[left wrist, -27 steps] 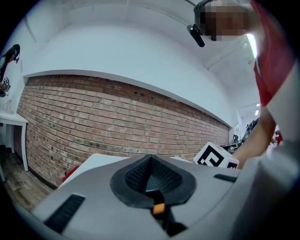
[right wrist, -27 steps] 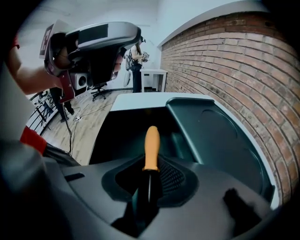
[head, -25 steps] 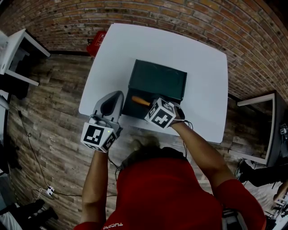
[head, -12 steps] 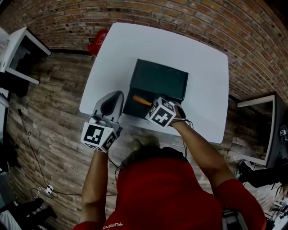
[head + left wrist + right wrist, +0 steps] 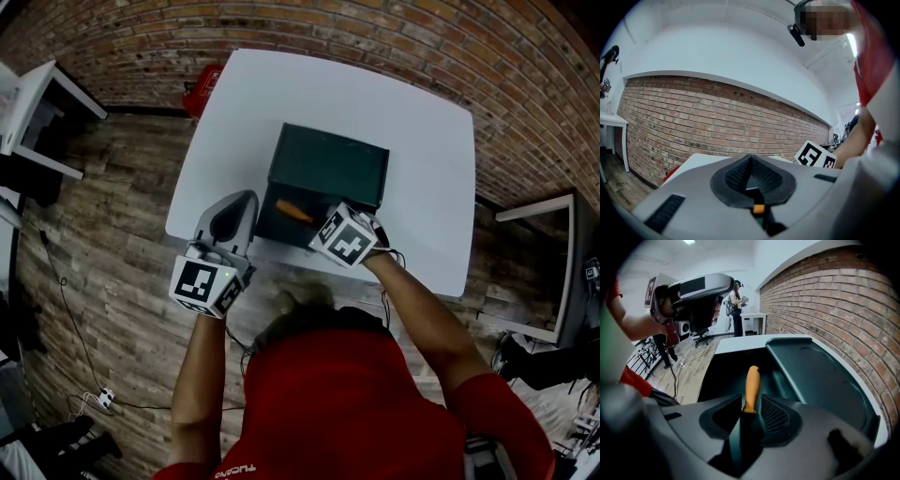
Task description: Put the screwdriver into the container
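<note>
The right gripper (image 5: 751, 417) is just opening, loose around the screwdriver (image 5: 751, 387) in the container (image 5: 820, 380); a crooked retreat could be dragging its handle out again.

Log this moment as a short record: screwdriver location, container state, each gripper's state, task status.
screwdriver: orange handle, inside the container, between the right gripper's jaws
container: dark green, lid open, on the white table
right gripper: over the container, jaws apart and just been opening, pads not pressing the handle
left gripper: jaws together, empty, at the table's near left edge
task status: screwdriver appears let go inside the container
</note>
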{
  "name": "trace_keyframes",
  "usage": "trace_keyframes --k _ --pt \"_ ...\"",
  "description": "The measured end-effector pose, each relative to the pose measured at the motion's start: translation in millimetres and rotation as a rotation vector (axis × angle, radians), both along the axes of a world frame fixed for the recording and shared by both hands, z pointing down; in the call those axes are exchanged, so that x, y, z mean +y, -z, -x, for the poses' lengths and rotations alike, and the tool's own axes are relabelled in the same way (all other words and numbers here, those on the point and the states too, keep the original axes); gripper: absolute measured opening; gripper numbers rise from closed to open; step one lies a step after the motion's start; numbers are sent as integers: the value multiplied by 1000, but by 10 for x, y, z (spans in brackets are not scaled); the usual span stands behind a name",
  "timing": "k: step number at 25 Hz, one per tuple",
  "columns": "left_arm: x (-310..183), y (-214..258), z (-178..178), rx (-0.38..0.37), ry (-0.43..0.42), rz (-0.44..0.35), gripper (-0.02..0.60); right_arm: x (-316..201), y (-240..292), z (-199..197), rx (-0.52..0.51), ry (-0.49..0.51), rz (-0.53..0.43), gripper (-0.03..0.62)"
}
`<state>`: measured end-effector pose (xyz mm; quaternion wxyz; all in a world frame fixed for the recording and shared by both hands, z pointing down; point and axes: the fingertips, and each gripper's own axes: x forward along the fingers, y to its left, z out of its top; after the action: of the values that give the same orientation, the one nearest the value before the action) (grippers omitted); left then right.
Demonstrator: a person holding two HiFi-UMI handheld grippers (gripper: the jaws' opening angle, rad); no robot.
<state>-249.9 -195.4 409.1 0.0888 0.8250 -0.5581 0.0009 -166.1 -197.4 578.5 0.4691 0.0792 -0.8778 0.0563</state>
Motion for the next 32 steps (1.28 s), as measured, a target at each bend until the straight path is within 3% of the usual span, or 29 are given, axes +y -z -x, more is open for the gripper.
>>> trace_keyframes --k 9,23,32 --pt "29 33 -83 -5 -8 -5 12 78 393 -17 -134 -6 -9 132" --pt "28 303 -299 4 -29 -55 12 -140 1878 -62 -722 -126 -60 132" --pt "67 679 -538 16 -60 -113 12 -72 2271 -208 -897 -101 -133 90"
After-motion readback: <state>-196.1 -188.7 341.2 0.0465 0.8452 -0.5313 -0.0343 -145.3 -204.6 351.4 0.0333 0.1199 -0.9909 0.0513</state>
